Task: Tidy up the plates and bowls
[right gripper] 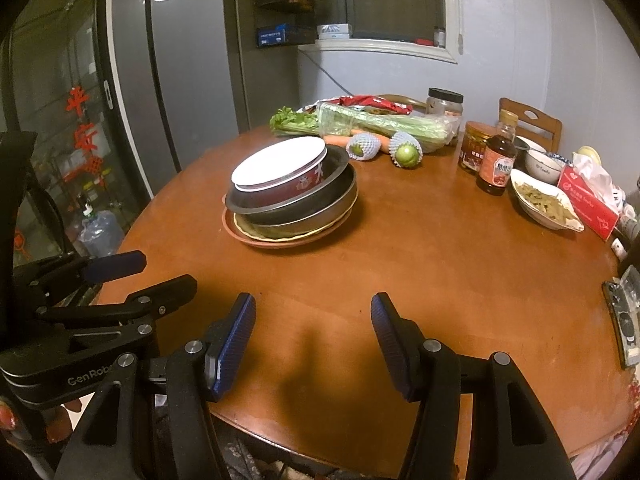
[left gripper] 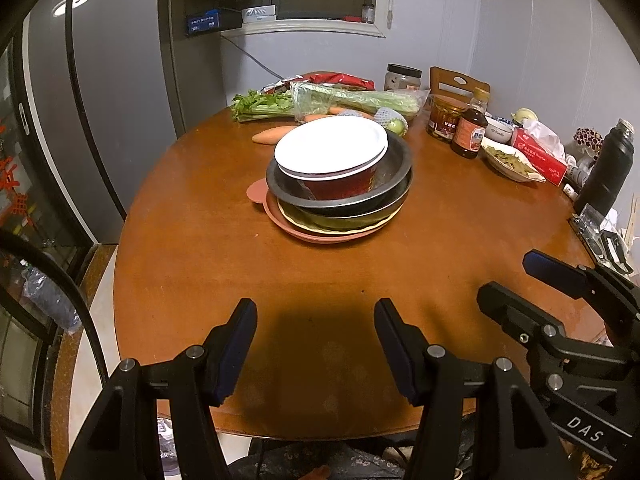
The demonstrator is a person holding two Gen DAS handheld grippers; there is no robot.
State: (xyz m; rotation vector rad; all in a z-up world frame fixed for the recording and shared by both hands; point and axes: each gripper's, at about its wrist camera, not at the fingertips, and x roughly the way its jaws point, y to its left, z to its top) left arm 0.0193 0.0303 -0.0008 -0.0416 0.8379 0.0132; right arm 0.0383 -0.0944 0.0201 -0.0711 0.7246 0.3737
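Note:
A stack of dishes stands mid-table: a pink plate (left gripper: 320, 234) at the bottom, a yellowish plate (left gripper: 296, 220), two metal bowls (left gripper: 396, 160), a red bowl (left gripper: 340, 186) and a white plate (left gripper: 332, 144) on top. The stack also shows in the right wrist view (right gripper: 292, 192). My left gripper (left gripper: 316, 312) is open and empty over the table's near edge, well short of the stack. My right gripper (right gripper: 314, 308) is open and empty, also near the front edge. Each gripper shows at the side of the other's view.
The round wooden table (left gripper: 440, 248) carries celery (left gripper: 348, 100), carrots, netted fruit (right gripper: 406, 150), jars, a sauce bottle (right gripper: 496, 164), a dish of food (right gripper: 544, 200), a tissue box (right gripper: 588, 200) and a black flask (left gripper: 608, 168). A fridge (left gripper: 100, 100) stands left.

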